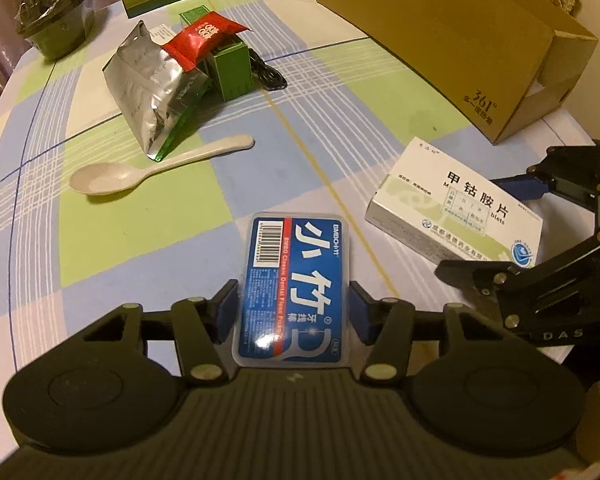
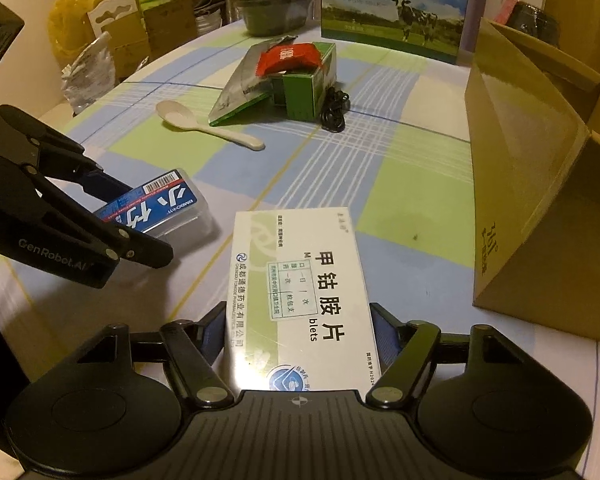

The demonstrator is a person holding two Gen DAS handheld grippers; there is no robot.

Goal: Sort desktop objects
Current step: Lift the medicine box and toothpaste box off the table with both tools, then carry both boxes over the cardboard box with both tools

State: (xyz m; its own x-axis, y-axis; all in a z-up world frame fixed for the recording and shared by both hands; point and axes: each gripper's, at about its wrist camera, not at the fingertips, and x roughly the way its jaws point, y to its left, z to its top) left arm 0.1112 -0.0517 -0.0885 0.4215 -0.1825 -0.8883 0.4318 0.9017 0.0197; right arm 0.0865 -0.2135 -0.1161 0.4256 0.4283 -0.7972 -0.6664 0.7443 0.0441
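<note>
My left gripper (image 1: 292, 308) has its blue pads pressed against both long sides of the blue dental floss box (image 1: 294, 288), just left of the white medicine box (image 2: 300, 300). My right gripper (image 2: 298, 334) grips that medicine box by its long edges, the cardboard box (image 2: 540, 184) standing to its right. Beyond the medicine box lie a white spoon (image 2: 204, 124) and a foil pouch (image 1: 152, 84).

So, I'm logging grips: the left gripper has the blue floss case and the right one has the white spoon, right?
Not quite. The left gripper has the floss case, but the right gripper has the white medicine box, per the right wrist view. The spoon lies on the table.
</note>
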